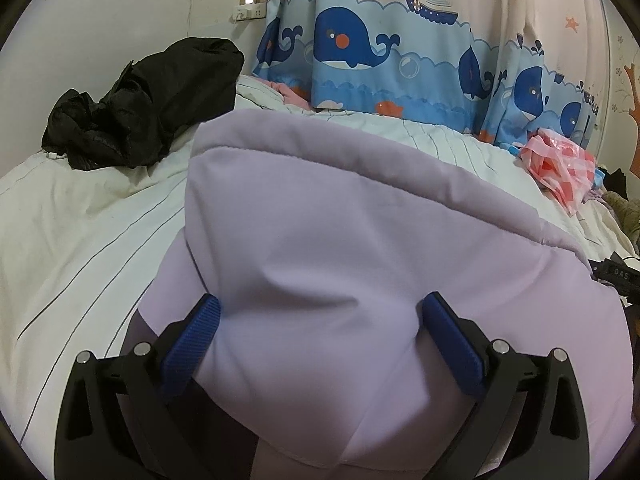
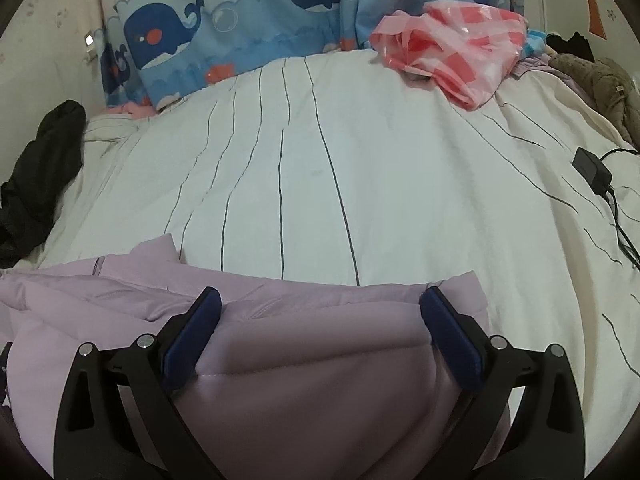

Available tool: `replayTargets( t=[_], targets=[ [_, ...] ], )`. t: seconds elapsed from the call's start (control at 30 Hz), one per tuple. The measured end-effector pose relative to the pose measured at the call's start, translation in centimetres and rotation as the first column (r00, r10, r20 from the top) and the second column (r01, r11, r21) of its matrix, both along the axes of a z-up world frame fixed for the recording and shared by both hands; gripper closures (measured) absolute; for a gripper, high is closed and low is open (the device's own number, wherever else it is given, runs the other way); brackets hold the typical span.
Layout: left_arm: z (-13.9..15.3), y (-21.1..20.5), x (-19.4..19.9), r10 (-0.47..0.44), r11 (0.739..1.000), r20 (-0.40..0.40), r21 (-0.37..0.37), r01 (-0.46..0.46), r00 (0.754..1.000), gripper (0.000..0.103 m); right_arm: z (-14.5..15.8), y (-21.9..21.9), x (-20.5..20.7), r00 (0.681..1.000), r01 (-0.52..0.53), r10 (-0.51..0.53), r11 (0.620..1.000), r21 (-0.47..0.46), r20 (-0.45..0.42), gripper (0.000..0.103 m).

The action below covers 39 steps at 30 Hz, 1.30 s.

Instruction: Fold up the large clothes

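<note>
A: Both tools spread wide? Holding anything?

B: Left gripper [image 1: 319,316] and right gripper [image 2: 320,308] gape over the lilac jacket [image 2: 312,360], gripping nothing. It lies lengthwise across the frame's bottom, on the striped bedcover [image 2: 360,160].

A: Beyond?

B: Pink bag [image 2: 452,44] upper right, whale curtain [image 2: 224,32] behind.

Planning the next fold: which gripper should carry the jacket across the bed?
Probably the right gripper: its open jaws straddle the jacket edge, with bare bed ahead. The left gripper, also open, faces a bulky jacket mound.
</note>
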State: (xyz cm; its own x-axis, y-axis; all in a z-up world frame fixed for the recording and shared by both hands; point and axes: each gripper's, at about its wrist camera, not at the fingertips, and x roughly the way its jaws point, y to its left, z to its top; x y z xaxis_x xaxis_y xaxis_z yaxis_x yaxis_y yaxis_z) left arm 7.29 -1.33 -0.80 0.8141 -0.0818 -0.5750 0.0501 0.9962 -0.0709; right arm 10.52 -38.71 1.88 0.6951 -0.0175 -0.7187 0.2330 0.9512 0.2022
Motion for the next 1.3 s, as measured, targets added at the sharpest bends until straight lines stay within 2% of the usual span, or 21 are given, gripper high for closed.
replayTargets(
  t=[0.2, 0.3, 0.37, 0.43, 0.47, 0.5, 0.53, 0.57, 0.63, 0.83, 1.0, 1.07, 1.1, 1.17, 1.23, 1.3],
  targets=[
    [0.0, 0.0, 0.0, 0.001, 1.000, 0.000, 0.003, -0.001, 1.000, 0.006, 0.5, 0.5, -0.3, 1.000, 0.008, -0.007, 0.999, -0.039, 0.009, 0.006],
    [-0.1, 0.0, 0.0, 0.011, 1.000, -0.002, 0.014, -0.011, 1.000, 0.006, 2.4, 0.6, -0.8, 1.000, 0.005, -0.004, 0.998, -0.060, 0.013, 0.006],
    [-0.1, -0.2, 0.0, 0.014, 1.000, -0.003, 0.019, -0.014, 1.000, 0.006, 5.3, 0.7, -3.0, 0.995, 0.017, -0.008, 0.995, -0.097, 0.100, 0.006],
    [-0.1, -0.2, 0.1, 0.013, 1.000, -0.002, 0.016, -0.013, 1.000, 0.006, 6.5, 1.1, -5.3, 0.987, 0.008, 0.013, 0.991, -0.132, 0.159, 0.006],
    [-0.1, -0.2, 0.1, 0.012, 1.000, -0.001, 0.014, -0.012, 1.000, 0.006, 5.6, 1.4, -6.1, 0.989, -0.003, 0.031, 0.983, -0.184, 0.147, 0.006],
    [-0.1, -0.2, 0.0, 0.010, 1.000, 0.000, 0.012, -0.010, 1.000, 0.006, 3.4, 1.2, -5.8, 0.997, -0.010, 0.025, 0.979, -0.205, 0.074, 0.006],
    [0.0, -0.3, -0.1, 0.004, 1.000, 0.005, 0.013, -0.004, 1.000, 0.006, 1.3, 0.5, -5.2, 1.000, -0.025, 0.026, 0.988, -0.150, 0.002, 0.006],
    [0.1, -0.4, -0.2, 0.005, 1.000, 0.011, 0.020, -0.005, 1.000, 0.006, 0.5, -0.1, -5.1, 1.000, -0.028, 0.028, 0.995, -0.098, -0.006, 0.006],
    [0.0, -0.7, -0.2, 0.015, 0.999, 0.007, 0.040, -0.015, 1.000, 0.006, 0.7, -0.7, -5.2, 1.000, 0.008, -0.006, 0.996, -0.083, 0.023, 0.006],
    [0.0, -0.7, -0.2, 0.016, 0.999, 0.010, 0.041, -0.017, 1.000, 0.006, 0.9, -0.3, -5.5, 0.998, 0.025, -0.018, 0.993, -0.114, 0.060, 0.006],
    [-0.1, -0.8, 0.0, 0.019, 0.999, 0.004, 0.046, -0.019, 1.000, 0.006, 0.9, -0.1, -5.8, 0.998, 0.030, -0.023, 0.993, -0.116, 0.061, 0.006],
    [-0.2, -1.0, 0.3, 0.025, 0.997, -0.023, 0.070, -0.023, 0.999, 0.006, 1.8, -0.1, -5.2, 1.000, 0.011, -0.008, 0.992, -0.126, 0.020, 0.006],
    [-0.2, -1.2, 0.7, 0.024, 0.996, -0.047, 0.093, -0.020, 0.999, 0.006, 3.0, 0.3, -5.0, 1.000, -0.006, 0.010, 0.990, -0.141, 0.026, 0.006],
    [-0.1, -1.4, 1.1, 0.010, 0.993, -0.073, 0.115, -0.002, 0.997, 0.006, 6.2, 1.3, -5.8, 0.992, -0.020, 0.038, 0.988, -0.155, 0.120, 0.006],
    [0.0, -1.2, 0.9, 0.016, 0.994, -0.066, 0.112, -0.009, 0.998, 0.006, 8.2, 2.8, -6.3, 0.979, -0.055, 0.083, 0.987, -0.153, 0.185, 0.006],
    [-0.1, -1.3, 0.4, 0.031, 0.991, -0.048, 0.130, -0.025, 0.998, 0.006, 7.3, 4.4, -5.7, 0.981, -0.098, 0.124, 0.980, -0.171, 0.146, 0.006]
  ],
)
